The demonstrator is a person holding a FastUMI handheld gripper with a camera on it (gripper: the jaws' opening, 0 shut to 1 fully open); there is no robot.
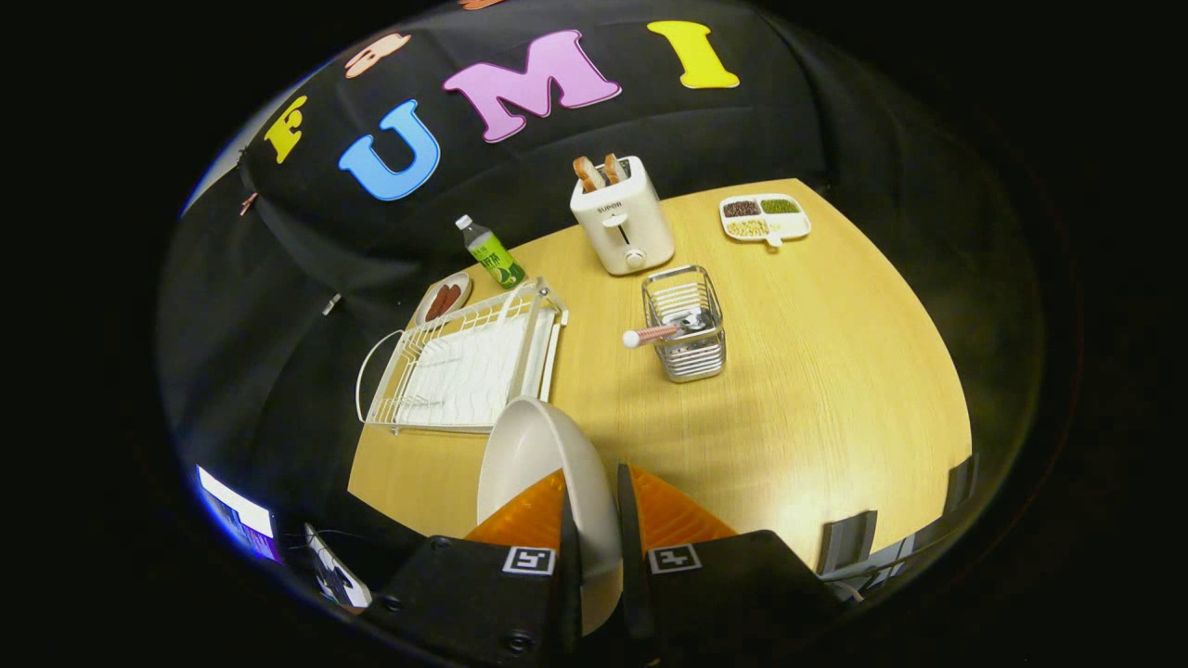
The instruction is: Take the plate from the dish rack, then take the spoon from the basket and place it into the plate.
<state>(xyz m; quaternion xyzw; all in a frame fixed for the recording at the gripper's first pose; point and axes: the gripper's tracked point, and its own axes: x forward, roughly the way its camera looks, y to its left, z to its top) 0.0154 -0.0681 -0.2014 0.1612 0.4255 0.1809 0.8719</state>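
Gripper view: high over a wooden table [817,390], looking down and forward along the fingers.
Gripper [594,506]: fingers drawn close, a narrow gap between them, both pressed on the rim of a white plate.
Plate [534,455]: held edge-on between the fingers, tilted up, hollow side facing left; most of it stands just ahead of the fingertips, clear of the rack and above the near edge of the table.
Dish rack [464,362]: white wire, on a white ribbed tray, just beyond the plate and to the left; no dishes in it.
Basket [685,325]: small metal wire basket, upright, beyond the fingers and a little right, well apart from the rack.
Spoon [664,331]: lies across the basket's top, pinkish handle with a white tip sticking out to the left, metal bowl inside the basket.
Toaster [622,223]: white, farther back than the basket, two slices of bread standing in its slots.
Bottle [492,252]: green label, white cap, tilted in this view, far left, just beyond the rack's far corner.
Small dish [444,299]: left of the bottle, holds reddish sausages, touching or nearly touching the rack's far edge.
Divided tray [764,218]: white, far right, compartments with dark, green and pale grains.
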